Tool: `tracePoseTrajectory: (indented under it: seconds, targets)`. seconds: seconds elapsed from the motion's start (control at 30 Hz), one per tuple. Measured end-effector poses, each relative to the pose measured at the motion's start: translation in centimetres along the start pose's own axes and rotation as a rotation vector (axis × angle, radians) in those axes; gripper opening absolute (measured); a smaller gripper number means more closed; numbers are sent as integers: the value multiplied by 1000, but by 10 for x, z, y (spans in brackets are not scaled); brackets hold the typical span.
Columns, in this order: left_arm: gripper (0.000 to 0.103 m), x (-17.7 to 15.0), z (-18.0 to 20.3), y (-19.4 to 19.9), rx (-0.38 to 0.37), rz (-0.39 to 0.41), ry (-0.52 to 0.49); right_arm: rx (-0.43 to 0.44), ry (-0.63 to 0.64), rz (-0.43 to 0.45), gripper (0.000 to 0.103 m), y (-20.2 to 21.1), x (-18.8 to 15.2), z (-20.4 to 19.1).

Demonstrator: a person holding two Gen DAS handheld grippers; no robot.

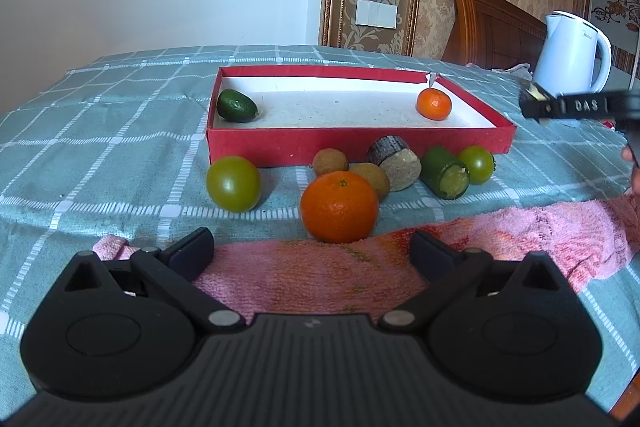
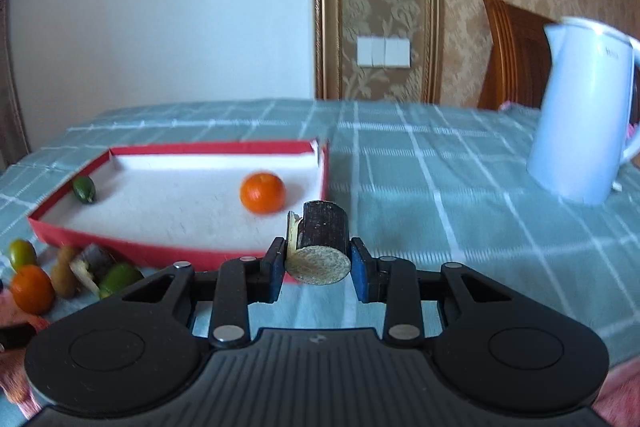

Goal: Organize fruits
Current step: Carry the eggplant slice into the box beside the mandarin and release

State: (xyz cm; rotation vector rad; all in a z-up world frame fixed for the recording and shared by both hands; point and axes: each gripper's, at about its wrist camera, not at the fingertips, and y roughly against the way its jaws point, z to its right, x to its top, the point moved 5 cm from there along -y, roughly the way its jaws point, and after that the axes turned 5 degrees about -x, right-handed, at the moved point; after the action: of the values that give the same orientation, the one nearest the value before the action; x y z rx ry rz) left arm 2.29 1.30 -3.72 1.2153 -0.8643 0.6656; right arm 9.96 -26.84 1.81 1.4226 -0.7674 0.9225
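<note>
The right wrist view alone shows the right gripper with its fingers clamped on a dark-skinned cut piece, held just in front of the red tray's near corner. The left wrist view shows the left gripper, fingers apart and holding nothing, above a pink towel, behind a large orange. Both views show a small orange and a green fruit inside the tray.

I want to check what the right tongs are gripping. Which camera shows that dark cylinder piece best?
The right wrist view: the dark-skinned cut cylinder sits centred between the right tongs, both pads pressing its sides, pale cut face toward the camera. The left wrist view shows only those tongs' tip at its right edge, the piece barely visible.
</note>
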Motion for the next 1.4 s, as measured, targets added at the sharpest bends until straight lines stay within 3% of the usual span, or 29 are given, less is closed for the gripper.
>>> tracePoseTrajectory:
  seconds: [0.47,1.03,1.4]
  targets:
    - [103,1,2,0,-4,2,2,14,91,-45,33,-47,17,-42]
    - [103,1,1,0,-4,2,3,-20,93,-155,33,-91,6,-45]
    - [103,0,1,0,0,-2,-2,-11,98,-151,33,-95,5,-48]
